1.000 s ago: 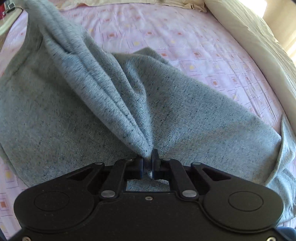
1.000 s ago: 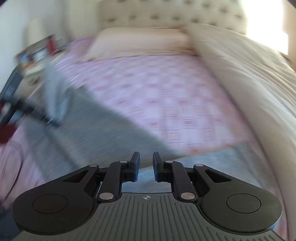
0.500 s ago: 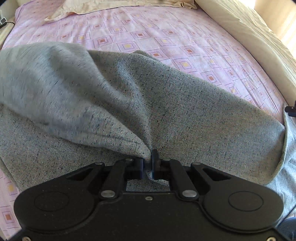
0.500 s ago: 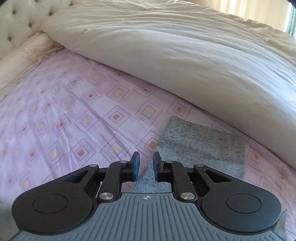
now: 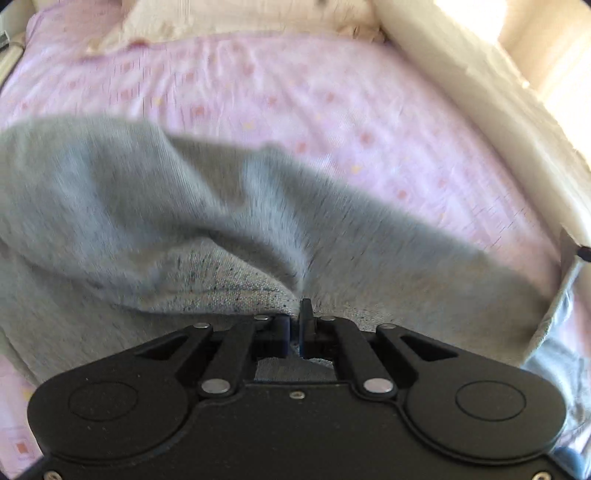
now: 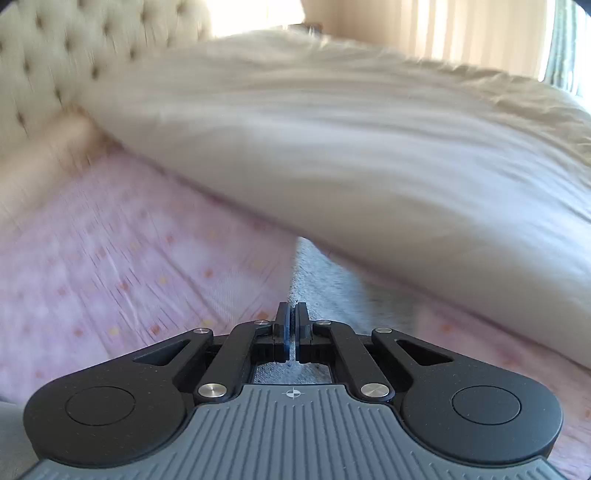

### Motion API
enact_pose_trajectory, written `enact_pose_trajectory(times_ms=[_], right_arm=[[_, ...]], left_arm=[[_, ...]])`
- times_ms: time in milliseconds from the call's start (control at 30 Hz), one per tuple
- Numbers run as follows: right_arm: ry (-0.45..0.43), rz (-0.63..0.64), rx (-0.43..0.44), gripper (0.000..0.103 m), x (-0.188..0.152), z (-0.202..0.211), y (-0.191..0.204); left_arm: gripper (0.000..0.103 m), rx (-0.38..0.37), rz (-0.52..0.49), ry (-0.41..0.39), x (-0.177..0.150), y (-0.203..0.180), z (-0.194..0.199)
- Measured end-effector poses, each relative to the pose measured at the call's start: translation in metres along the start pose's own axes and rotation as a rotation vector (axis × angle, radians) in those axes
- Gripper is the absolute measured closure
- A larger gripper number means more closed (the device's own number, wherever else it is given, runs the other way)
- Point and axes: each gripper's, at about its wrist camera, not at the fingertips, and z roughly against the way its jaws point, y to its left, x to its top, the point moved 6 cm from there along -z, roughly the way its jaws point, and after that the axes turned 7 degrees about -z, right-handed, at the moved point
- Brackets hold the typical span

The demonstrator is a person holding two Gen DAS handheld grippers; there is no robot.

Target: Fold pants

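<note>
The grey pants (image 5: 221,229) lie spread across the pink patterned bed sheet (image 5: 332,96) in the left wrist view, blurred by motion. My left gripper (image 5: 295,314) is shut on a bunched fold of the pants at their near edge. In the right wrist view a strip of the grey pants (image 6: 325,288) runs ahead from the gripper, beside the cream duvet (image 6: 369,147). My right gripper (image 6: 291,314) is shut on the edge of that strip, with fabric visible under the fingers.
A cream duvet (image 5: 498,110) lies piled along the right side of the bed. A pillow (image 5: 221,18) and a tufted headboard (image 6: 74,44) are at the far end. The pink sheet (image 6: 129,258) stretches to the left of the right gripper.
My right gripper has closed onto the pants edge; it was open before. The left gripper, still shut on the fabric, has lowered the raised fold so the pants lie flatter.
</note>
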Motion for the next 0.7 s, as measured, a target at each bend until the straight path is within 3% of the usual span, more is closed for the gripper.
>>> enact_pose_trajectory(times_ms=[100, 167, 267, 367, 433, 500, 600, 700], right_arm=[[-0.05, -0.103, 0.055, 0.101, -0.001, 0.056, -0.048], [-0.041, -0.171, 0.081, 0.101, -0.019, 0.076, -0.081], [0.033, -0.222, 0.052, 0.101, -0.07, 0.078, -0.115], [0.143, -0.305, 0.009, 0.101, -0.123, 0.059, -0.141], [0.181, -0.33, -0.019, 0.101, -0.15, 0.048, -0.145], [0.173, -0.329, -0.025, 0.101, -0.162, 0.048, -0.146], [0.153, -0.339, -0.01, 0.098, -0.164, 0.054, -0.147], [0.119, -0.246, -0.015, 0.095, -0.163, 0.061, -0.139]], left_arm=[[0.098, -0.021, -0.011, -0.049, 0.006, -0.002, 0.031], [0.098, -0.036, -0.03, -0.076, 0.0, -0.004, 0.045], [0.098, -0.027, -0.055, -0.055, -0.022, -0.006, 0.044], [0.098, 0.016, -0.05, 0.029, -0.049, -0.004, 0.019], [0.097, 0.045, -0.051, 0.076, -0.063, -0.001, 0.002], [0.097, 0.052, -0.046, 0.066, -0.067, 0.0, -0.002], [0.097, 0.054, -0.036, 0.063, -0.063, 0.0, 0.0], [0.097, 0.063, -0.033, 0.083, -0.064, 0.001, -0.006]])
